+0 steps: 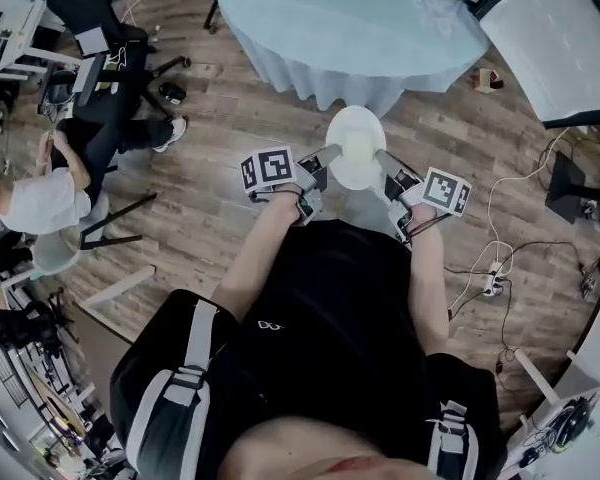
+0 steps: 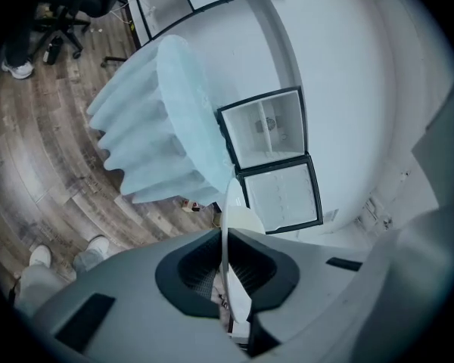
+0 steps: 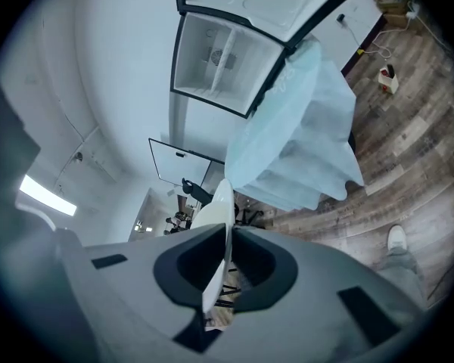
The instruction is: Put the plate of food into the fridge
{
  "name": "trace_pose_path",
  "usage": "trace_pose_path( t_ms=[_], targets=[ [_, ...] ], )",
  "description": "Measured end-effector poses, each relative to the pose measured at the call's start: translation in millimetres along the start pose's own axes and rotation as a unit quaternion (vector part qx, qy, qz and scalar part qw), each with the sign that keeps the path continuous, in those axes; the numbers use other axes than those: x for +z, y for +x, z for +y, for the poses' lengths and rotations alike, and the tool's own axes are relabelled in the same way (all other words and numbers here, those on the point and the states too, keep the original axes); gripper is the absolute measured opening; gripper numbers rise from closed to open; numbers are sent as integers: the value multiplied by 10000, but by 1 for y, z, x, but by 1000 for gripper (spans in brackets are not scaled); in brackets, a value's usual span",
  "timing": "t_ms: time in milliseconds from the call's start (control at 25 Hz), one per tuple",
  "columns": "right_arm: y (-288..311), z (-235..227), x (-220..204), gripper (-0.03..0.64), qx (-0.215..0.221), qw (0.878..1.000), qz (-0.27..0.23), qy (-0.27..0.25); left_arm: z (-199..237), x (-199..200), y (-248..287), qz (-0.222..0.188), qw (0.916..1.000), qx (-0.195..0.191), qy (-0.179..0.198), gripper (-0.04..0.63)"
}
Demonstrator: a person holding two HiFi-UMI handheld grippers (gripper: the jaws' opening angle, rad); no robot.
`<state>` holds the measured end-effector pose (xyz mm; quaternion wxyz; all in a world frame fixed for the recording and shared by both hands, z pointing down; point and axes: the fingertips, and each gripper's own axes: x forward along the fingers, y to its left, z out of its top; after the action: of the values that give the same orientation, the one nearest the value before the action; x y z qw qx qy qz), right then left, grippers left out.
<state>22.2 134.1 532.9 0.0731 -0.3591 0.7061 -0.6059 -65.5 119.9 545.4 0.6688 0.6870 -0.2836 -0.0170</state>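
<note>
While its thin white rim is being pinched on opposite sides by the narrowly closed left gripper (image 1: 323,160) and right gripper (image 1: 388,164), the smooth round plate (image 1: 356,146) is being held above wood-plank flooring (image 1: 220,198), beside the cloth-draped round table (image 1: 350,28).

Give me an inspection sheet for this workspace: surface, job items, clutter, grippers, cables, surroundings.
Surface: wood floor; round table under a pale blue cloth.
Job's things: white plate held above the floor, near the table's edge; its food is too faint to identify. Fridge beyond the table, both compartments open.
Clutter: small object on the floor beside the table.
Grippers: left gripper and right gripper each shut on an opposite rim of the plate.
Cables: power strip with white leads on the floor at right.
Surroundings: seated person; office chair.
</note>
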Motion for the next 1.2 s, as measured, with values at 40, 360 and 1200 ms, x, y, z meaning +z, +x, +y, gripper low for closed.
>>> trace_pose_path(
  t_ms=[40, 360, 1200],
  targets=[
    [-3, -2, 15, 25, 60, 10000, -52, 18, -9, 6, 13, 9, 10000, -24, 94, 23],
    [-38, -36, 92, 25, 169, 9988, -415, 215, -48, 15, 97, 136, 9994, -254, 169, 34],
    [29, -82, 171, 23, -364, 9960, -339, 742, -15, 104, 170, 343, 9993, 165, -37, 20]
  ],
)
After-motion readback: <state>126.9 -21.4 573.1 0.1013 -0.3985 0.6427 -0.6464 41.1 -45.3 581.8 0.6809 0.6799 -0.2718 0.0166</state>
